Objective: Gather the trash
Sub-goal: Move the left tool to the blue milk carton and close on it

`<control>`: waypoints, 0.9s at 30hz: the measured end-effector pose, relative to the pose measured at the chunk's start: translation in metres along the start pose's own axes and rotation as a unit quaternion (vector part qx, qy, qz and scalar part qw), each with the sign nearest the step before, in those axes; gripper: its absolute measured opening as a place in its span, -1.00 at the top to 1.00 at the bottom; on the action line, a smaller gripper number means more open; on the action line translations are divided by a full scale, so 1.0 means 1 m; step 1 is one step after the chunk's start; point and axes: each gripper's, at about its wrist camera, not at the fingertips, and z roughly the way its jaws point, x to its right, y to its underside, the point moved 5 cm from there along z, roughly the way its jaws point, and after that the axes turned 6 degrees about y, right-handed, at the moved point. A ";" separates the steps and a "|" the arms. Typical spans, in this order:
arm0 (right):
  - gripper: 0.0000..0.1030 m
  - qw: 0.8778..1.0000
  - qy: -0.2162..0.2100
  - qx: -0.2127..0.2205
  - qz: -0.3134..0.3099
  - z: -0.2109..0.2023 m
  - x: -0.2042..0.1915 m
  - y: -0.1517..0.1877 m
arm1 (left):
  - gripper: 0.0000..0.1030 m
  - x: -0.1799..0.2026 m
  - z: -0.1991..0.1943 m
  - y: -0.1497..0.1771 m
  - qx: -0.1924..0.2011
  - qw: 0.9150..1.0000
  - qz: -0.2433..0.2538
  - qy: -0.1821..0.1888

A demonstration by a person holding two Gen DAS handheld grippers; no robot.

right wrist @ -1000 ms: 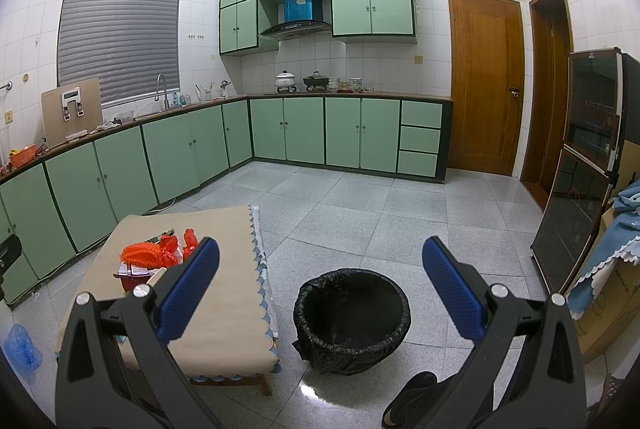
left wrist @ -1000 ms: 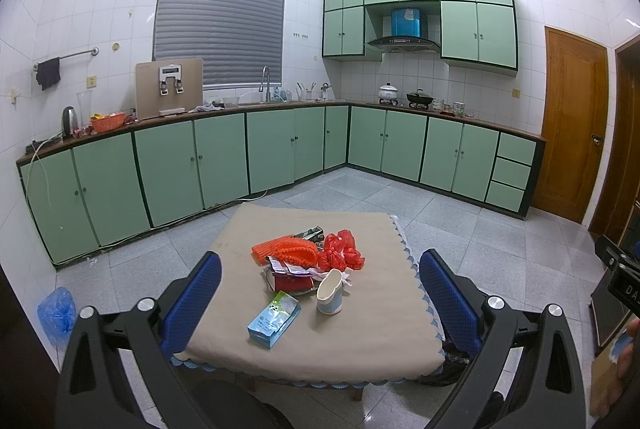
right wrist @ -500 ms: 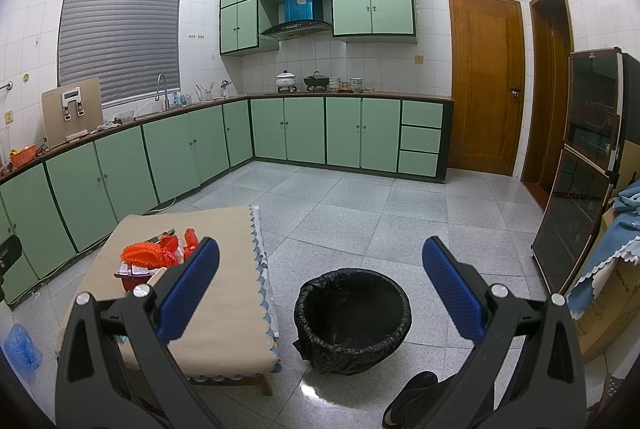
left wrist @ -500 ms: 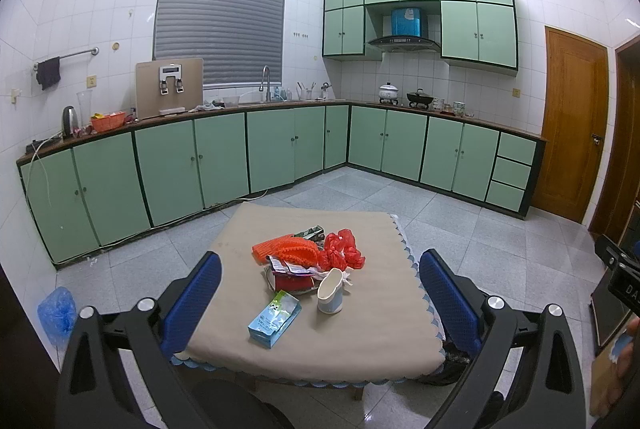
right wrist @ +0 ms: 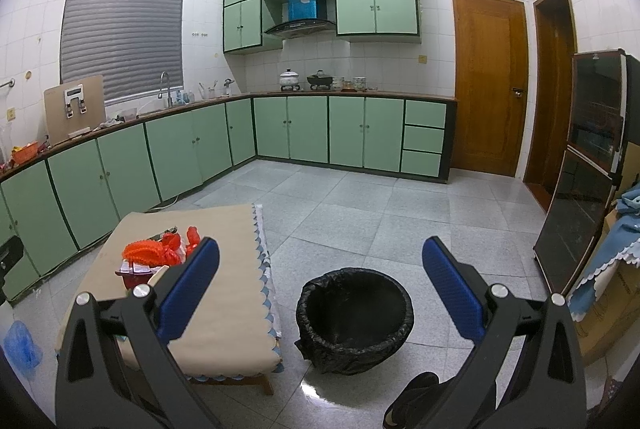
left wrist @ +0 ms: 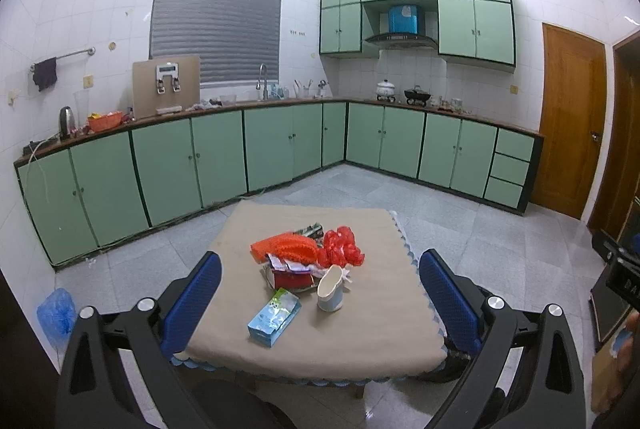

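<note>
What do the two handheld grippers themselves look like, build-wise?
Both look identical. The left gripper and right gripper each have two matte black angular arms with round silver bolt heads, tipped by long flat fingers covered in blue, finely textured pads. No cables, labels or sleeves are visible.

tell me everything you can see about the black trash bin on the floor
The trash bin is a round, low container lined with a crinkled, glossy black plastic bag whose edge is folded over the rim. It stands upright and open on the grey tiled floor, just right of the low cloth-covered table, apart from it. No trash shows inside, though the dark interior hides detail. Nothing touches it; the right hand-held gripper hangs open, with the bin seen between its blue pads.
</note>
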 end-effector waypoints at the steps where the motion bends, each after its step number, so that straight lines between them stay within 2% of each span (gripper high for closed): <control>1: -0.91 1.000 -0.004 -0.002 -0.003 0.002 -0.003 0.001 | -0.89 -0.001 0.005 0.004 -0.008 1.000 0.002 0.001; 7: -0.91 0.998 -0.043 -0.024 -0.032 0.027 -0.035 0.017 | -0.89 -0.025 0.040 0.038 -0.065 0.998 0.006 -0.008; 13: -0.91 0.992 -0.088 -0.063 -0.064 0.063 -0.083 0.038 | -0.89 -0.055 0.081 0.074 -0.104 0.995 0.002 -0.007; 19: -0.91 0.986 -0.122 -0.081 -0.078 0.095 -0.127 0.054 | -0.89 -0.087 0.130 0.110 -0.136 0.990 -0.015 -0.014; 22: -0.91 0.982 -0.134 -0.097 -0.090 0.114 -0.151 0.064 | -0.89 -0.098 0.157 0.128 -0.165 0.986 -0.024 -0.010; 27: -0.91 0.976 -0.150 -0.113 -0.108 0.139 -0.182 0.082 | -0.88 -0.113 0.205 0.157 -0.228 0.973 -0.032 -0.006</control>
